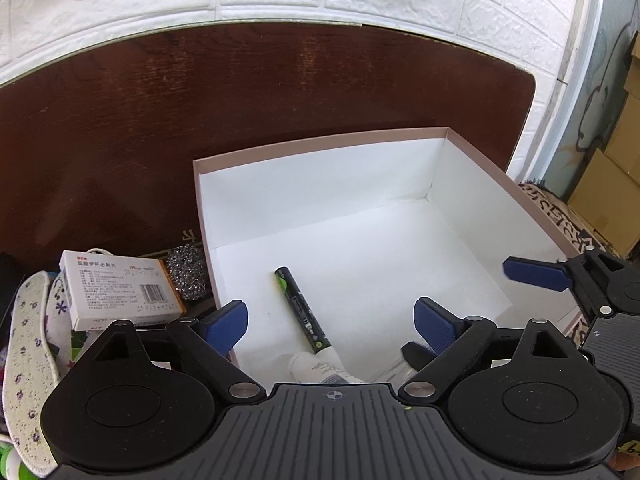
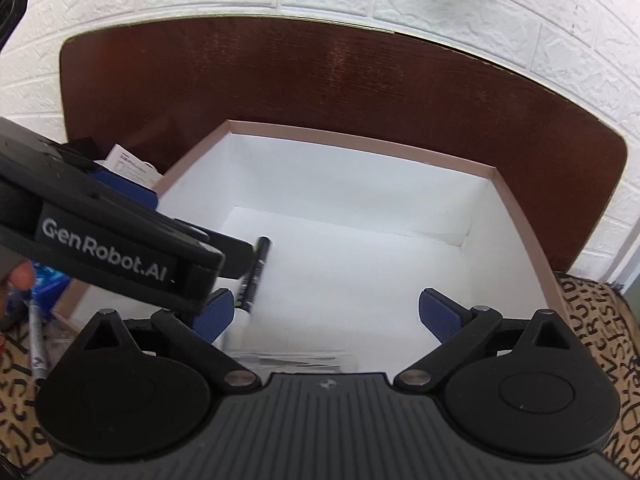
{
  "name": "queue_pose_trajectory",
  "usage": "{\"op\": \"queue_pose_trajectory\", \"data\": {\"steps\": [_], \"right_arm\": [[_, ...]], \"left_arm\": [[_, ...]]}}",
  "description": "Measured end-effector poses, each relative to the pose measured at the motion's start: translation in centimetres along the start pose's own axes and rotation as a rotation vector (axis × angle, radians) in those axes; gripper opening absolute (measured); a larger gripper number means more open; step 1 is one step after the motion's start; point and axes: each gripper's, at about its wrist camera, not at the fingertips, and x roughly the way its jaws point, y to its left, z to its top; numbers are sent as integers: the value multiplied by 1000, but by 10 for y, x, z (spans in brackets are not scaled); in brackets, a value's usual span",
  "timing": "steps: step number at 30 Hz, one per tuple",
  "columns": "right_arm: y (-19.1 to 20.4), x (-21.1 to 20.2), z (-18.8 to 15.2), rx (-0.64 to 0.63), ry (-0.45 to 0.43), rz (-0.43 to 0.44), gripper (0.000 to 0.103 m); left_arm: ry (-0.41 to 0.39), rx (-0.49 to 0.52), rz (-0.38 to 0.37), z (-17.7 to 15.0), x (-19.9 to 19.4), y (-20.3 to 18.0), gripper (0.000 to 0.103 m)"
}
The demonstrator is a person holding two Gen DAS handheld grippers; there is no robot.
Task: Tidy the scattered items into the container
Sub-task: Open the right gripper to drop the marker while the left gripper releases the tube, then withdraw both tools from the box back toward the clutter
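Observation:
An open box (image 1: pixel 320 148) with a pink rim and white inside stands on the dark wooden table. A black marker (image 1: pixel 302 308) with green print and a white cap lies on the box floor, and the right wrist view shows this marker (image 2: pixel 254 276) too. My left gripper (image 1: pixel 331 324) hangs open over the marker without touching it. My right gripper (image 2: pixel 328 314) is open over the box floor with nothing between its pads. A clear, blurred flat item (image 2: pixel 296 360) lies just under its fingers. One right finger (image 1: pixel 536 274) shows at the box's right wall.
Left of the box lie a white medicine carton (image 1: pixel 120 288), a steel scourer (image 1: pixel 186 276) and a floral insole (image 1: pixel 24 360). A pen (image 2: pixel 36 344) and a blue pack (image 2: pixel 48 284) rest on the lettered cloth (image 2: pixel 592 320). White brick wall behind the table (image 1: pixel 280 92).

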Motion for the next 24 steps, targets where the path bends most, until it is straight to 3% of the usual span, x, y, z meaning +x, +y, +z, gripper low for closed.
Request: {"op": "queue_pose_trajectory", "data": {"steps": [5,10,17,18,20,22,24], "right_arm": [[14,-2,5,-41,18,59,99],[35,12,12,-124,98,144,101],[31,39,26,-62,247,271,103],[29,41,27,-56,260,255,103],[28,47,26,-90,276,134,103],[19,49,26,-42,294,137,103],[18,45,26,-50,263,49,103]], "left_arm": [[-20,4,8,-1,-13,2,97],[-72,7,31,-1,-28,11,97],[-86,-14,38,-4,-32,27,98],[-84,-21,37,-5,-32,29,98],[-79,-36,35,-7,-32,34,98],[-77,-49,30,-10,-33,37,98],[-79,-57,30,-12,-35,40,98]]}}
